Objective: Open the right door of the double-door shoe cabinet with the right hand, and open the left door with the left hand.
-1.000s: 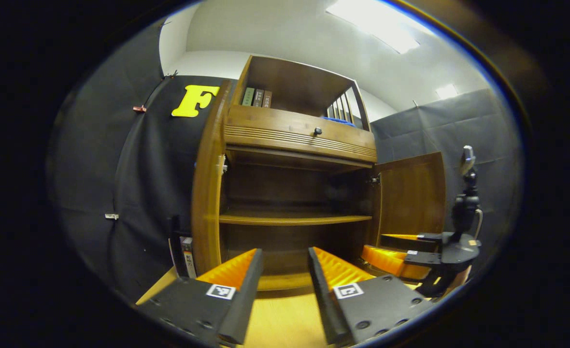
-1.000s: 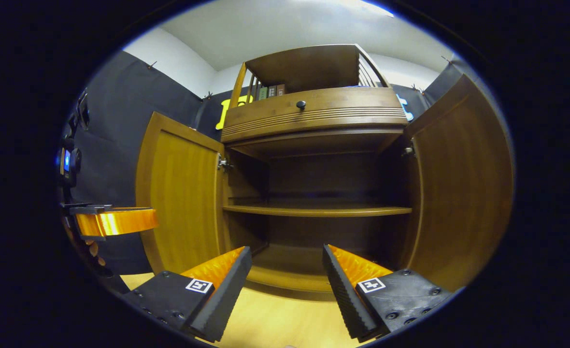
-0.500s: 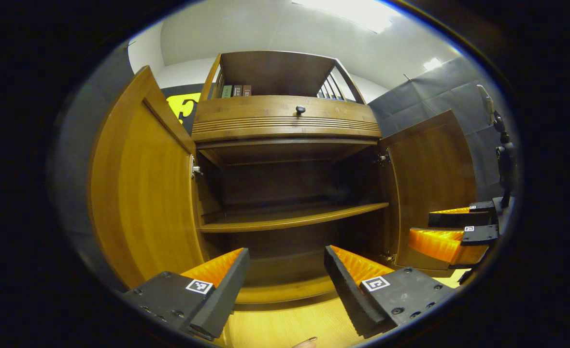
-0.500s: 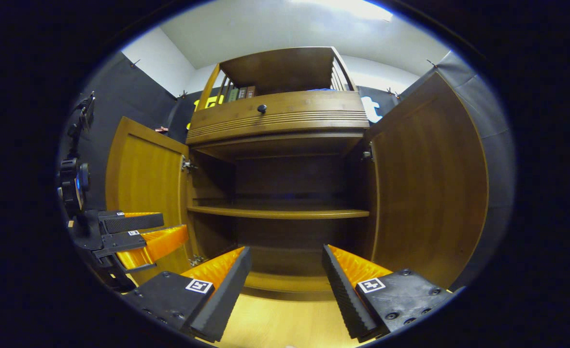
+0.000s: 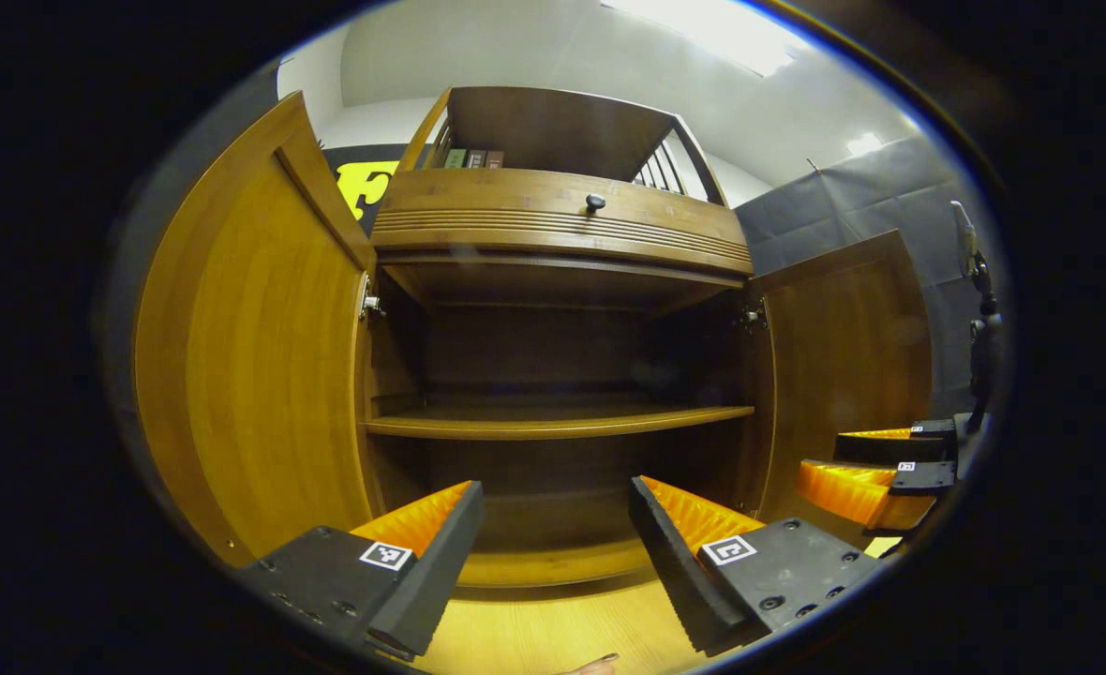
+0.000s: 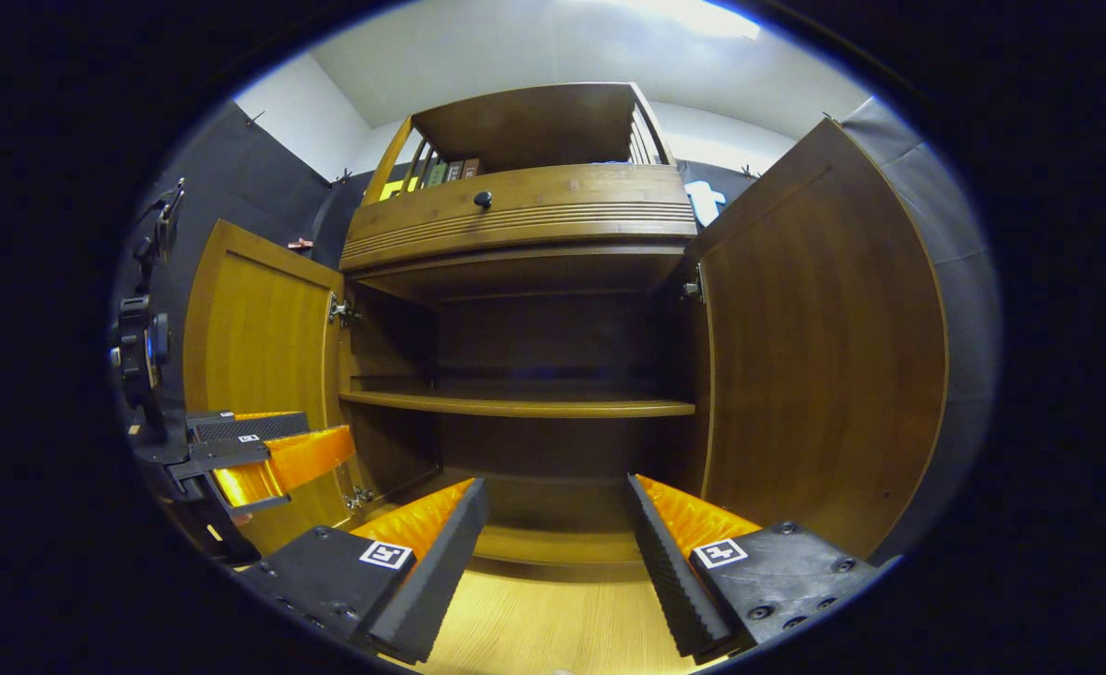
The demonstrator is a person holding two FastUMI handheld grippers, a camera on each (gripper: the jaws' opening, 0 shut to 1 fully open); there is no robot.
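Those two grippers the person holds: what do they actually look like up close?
Each gripper, left and right, is a dark, blocky body splitting into two wedge-shaped fingers with ribbed inner faces. Every finger block carries a small square black-and-white marker and round screw heads. Seen from the right gripper view, the left gripper has a black camera mount standing above it.

The shoe cabinet (image 6: 515, 309) is brown wood and stands on a pale wooden floor. Its left door (image 5: 253, 366) and right door (image 6: 815, 347) both stand swung wide open. Inside, one shelf (image 6: 515, 406) spans the dark, bare interior from side to side.
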